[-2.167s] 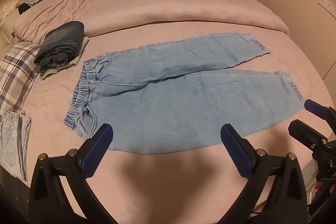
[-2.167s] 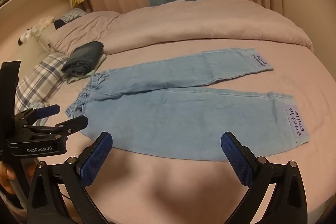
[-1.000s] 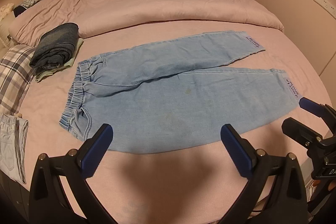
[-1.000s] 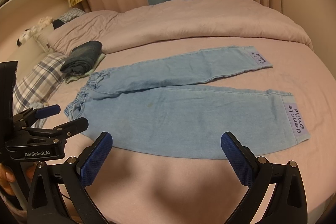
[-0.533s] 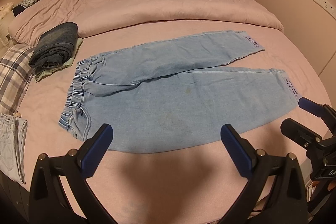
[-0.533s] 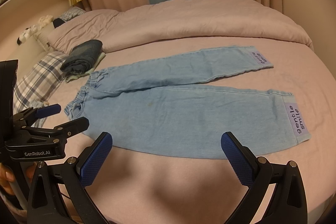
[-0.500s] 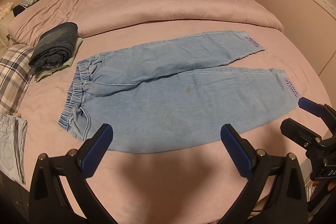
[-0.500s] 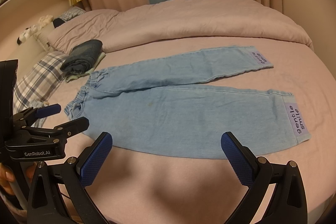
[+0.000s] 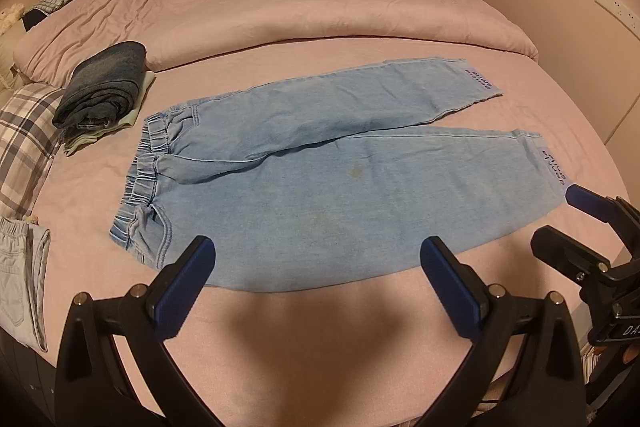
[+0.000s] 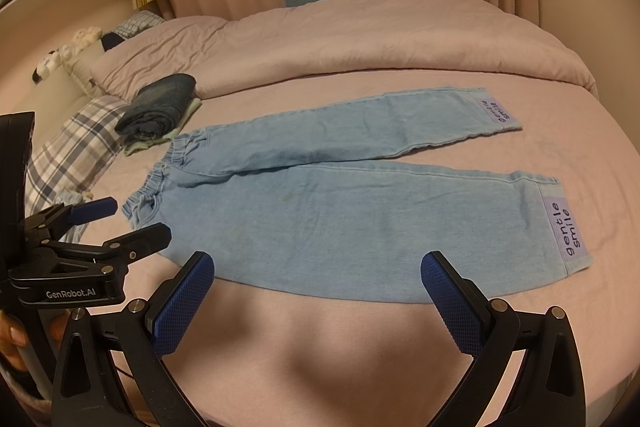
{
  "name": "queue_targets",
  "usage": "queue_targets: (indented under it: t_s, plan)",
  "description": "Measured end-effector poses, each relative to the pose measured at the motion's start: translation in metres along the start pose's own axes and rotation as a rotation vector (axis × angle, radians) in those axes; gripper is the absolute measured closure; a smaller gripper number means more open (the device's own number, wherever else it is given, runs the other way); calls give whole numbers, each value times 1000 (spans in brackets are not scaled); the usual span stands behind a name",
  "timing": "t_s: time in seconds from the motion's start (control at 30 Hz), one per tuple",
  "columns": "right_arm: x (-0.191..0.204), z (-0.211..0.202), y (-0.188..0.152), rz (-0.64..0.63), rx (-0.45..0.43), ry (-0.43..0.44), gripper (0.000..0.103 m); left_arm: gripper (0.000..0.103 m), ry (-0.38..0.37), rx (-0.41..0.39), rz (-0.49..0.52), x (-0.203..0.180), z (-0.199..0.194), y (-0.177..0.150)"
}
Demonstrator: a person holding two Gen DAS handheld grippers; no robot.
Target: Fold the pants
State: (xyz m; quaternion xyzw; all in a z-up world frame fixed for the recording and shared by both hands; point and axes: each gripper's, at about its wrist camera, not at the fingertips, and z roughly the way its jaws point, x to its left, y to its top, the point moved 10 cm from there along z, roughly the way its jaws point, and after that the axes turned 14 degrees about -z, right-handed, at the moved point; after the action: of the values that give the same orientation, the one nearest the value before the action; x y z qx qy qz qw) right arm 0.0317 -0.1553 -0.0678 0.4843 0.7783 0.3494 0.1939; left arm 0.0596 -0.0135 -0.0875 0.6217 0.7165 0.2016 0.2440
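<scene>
The left gripper (image 9: 318, 269) and right gripper (image 10: 318, 285) are held released above the pink bed (image 9: 320, 339). Light-blue denim pants (image 9: 340, 179) are spread flat beyond them.

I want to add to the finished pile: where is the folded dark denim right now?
In both views the folded dark denim lies far left on the bed, atop a pale green garment, between the plaid pillow and the pants' waistband.

A: Any readable text?
B: Pants (image 10: 360, 211): lilac cuff patches (image 10: 565, 229) both read "gentle smile". Same patches in the left wrist view are too skewed to read.
A: Hardware?
B: Left gripper (image 10: 132, 217) body is marked "GenRobot.AI". Right gripper (image 9: 560, 219) shows "DA", the rest cut off at the frame edge.
</scene>
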Motion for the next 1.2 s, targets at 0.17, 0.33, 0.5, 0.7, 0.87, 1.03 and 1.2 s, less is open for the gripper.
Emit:
queue_targets:
  t_s: [0.17,0.33,0.5,0.7,0.87,1.03,1.2]
  plan:
    - [3,1,0,-4,5,0,0,0,7,20,2,0,0,-2]
    - [4,2,1,-6,12,4,0,0,7,14,-2,2,0,-1]
    - [8,10,-1,-9,30,23,0,0,-24,33,-70,16,4,-1]
    - [36,31,-6,-66,56,92,0,1,-23,65,-208,56,16,-6]
    - [72,50,-8,-162,59,147,0,1,-46,98,-413,114,32,-18]
    - [113,78,-13,-287,78,212,0,1,-78,100,-608,163,48,-30]
    - [152,105,-20,-454,94,233,2,10,-157,101,-765,184,75,-29]
